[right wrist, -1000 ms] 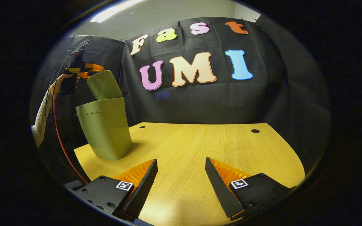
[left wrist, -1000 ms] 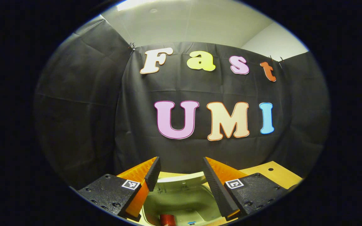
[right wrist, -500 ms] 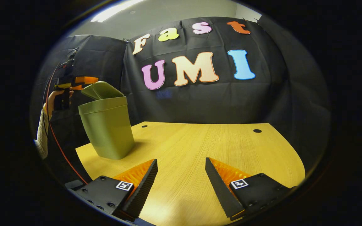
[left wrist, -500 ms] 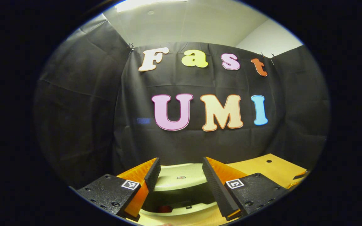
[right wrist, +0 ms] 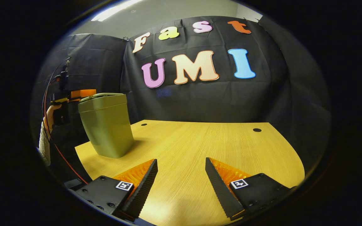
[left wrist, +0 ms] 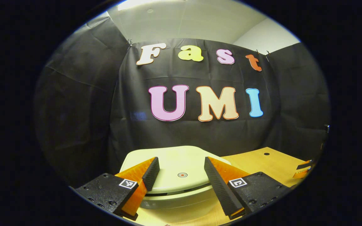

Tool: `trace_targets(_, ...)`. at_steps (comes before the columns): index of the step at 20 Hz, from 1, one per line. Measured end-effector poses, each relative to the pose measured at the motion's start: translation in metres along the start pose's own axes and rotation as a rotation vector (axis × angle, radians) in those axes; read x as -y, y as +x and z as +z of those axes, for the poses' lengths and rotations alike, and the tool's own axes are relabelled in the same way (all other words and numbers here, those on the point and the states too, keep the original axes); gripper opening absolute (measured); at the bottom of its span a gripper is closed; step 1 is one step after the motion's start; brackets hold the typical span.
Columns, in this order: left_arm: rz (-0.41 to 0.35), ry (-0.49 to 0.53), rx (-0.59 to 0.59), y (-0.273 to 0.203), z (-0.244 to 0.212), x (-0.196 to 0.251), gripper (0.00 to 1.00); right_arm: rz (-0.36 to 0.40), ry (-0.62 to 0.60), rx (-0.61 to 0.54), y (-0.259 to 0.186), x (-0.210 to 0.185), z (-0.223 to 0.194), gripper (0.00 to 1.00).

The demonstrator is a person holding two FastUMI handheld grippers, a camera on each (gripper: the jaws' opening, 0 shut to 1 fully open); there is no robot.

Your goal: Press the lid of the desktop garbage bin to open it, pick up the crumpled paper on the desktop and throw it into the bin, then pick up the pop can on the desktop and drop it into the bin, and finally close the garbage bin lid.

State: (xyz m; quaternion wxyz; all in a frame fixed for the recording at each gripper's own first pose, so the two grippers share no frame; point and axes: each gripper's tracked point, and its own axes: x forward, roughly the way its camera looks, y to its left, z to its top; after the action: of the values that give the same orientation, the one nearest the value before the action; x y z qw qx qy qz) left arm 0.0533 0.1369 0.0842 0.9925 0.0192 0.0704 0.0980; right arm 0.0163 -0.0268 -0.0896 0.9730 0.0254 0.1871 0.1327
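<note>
The olive-green bin [right wrist: 105, 128] stands at the table's left end, its lid [right wrist: 101, 95] lying flat on top. In the left gripper view the pale lid [left wrist: 174, 163] with a small red dot [left wrist: 182, 174] sits just under my left gripper [left wrist: 179, 169], which is open with its fingers resting over the lid's near edge. A thin dark gap shows under the lid's front. The lid hides the bin's inside. The left gripper [right wrist: 75, 94], held by a hand [right wrist: 50, 111], is level with the bin's top. My right gripper [right wrist: 181, 172] hangs open over the bare table, holding nothing.
The wooden table [right wrist: 206, 141] stretches right of the bin, with two small dark holes [right wrist: 257, 130] near its back edge. Black cloth walls close in behind and on both sides. A red cable [right wrist: 58, 144] hangs below the hand on the left.
The lid has swung down from upright to flat on the bin, with my left gripper coming down behind it. The right gripper has stayed where it was.
</note>
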Motion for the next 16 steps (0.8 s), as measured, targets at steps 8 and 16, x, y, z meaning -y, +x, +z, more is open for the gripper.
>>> trace_targets(8, 0.026, 0.023, 0.041, 0.0, -0.001, -0.002, 0.95, 0.008, -0.009, -0.018, 0.001, 0.001, -0.006, 0.96)
trace_targets(16, 0.067, 0.046, 0.052, 0.003, -0.004, -0.007, 0.94, 0.016, -0.03, -0.047, 0.007, 0.0, -0.014, 0.96)
